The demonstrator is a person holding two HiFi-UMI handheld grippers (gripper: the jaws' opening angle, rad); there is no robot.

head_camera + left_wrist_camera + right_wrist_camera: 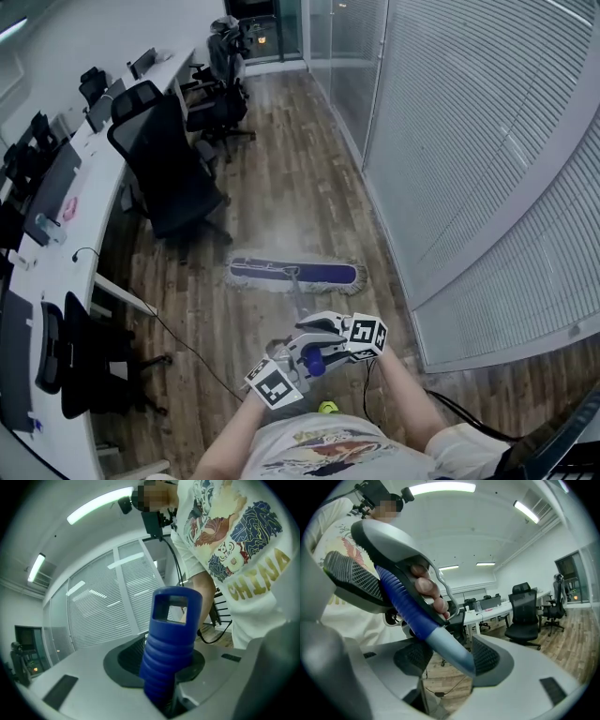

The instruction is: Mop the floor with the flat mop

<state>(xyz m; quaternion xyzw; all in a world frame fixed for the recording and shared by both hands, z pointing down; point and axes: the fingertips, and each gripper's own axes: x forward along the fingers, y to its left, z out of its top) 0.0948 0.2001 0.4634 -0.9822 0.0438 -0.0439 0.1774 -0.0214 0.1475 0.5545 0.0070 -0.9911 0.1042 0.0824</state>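
Looking like an office: running along a long white desk (94, 187) carrying monitors (52, 192), with black swivel chairs (164, 173) on a wood floor (281, 169), facing blinds (469, 112) behind glass, under strip lights (440, 488).

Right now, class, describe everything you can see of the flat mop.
The flat mop has a long, narrow head, blue-purple on top with a pale fringe, lying flat and crosswise on the wooden floor. A slim grey pole rises from its middle towards the person and ends in a blue ribbed grip with a square hole. The left gripper clamps the grip; the right gripper holds the pole just below.
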